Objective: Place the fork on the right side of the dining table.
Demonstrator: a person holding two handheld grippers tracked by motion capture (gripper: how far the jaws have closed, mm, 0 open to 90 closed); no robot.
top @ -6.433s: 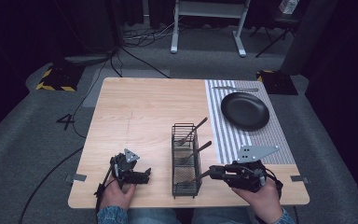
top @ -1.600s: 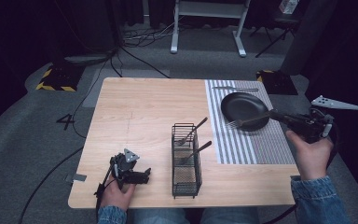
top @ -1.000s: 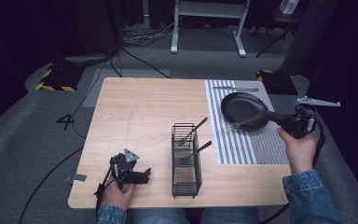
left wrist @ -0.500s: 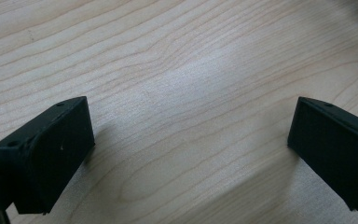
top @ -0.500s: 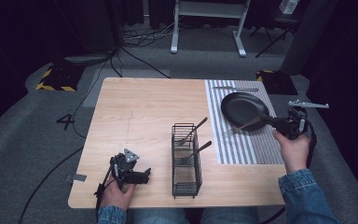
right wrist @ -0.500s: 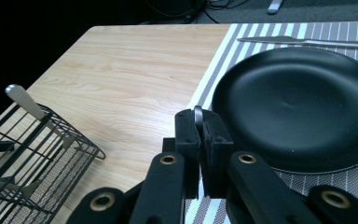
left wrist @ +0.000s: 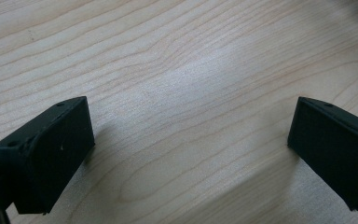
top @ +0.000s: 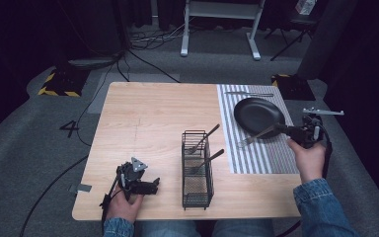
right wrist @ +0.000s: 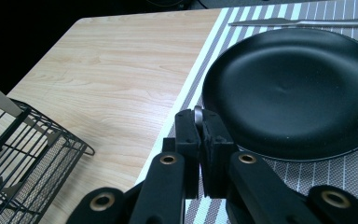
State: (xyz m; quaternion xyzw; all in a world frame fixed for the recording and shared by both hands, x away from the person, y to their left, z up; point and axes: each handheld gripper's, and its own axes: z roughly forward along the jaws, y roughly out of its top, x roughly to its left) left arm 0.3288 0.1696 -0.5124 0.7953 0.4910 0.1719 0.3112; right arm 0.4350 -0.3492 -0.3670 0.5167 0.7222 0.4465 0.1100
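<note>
The right gripper (top: 282, 130), jaws clamped on a fork (top: 256, 136), has carried it from the basket (top: 197, 170) down beside the plate (top: 258, 115), nearly placed; left jaws apart

left gripper (top: 150, 185): black body, grey three-cornered plate on top, black cable trailing
right gripper (right wrist: 200, 128): black jaws, black linkage arms with brass-coloured pivot pins
pads (left wrist: 51, 154): blocky, matt black, small screw holes
sleeves (top: 325, 207): blue denim
</note>
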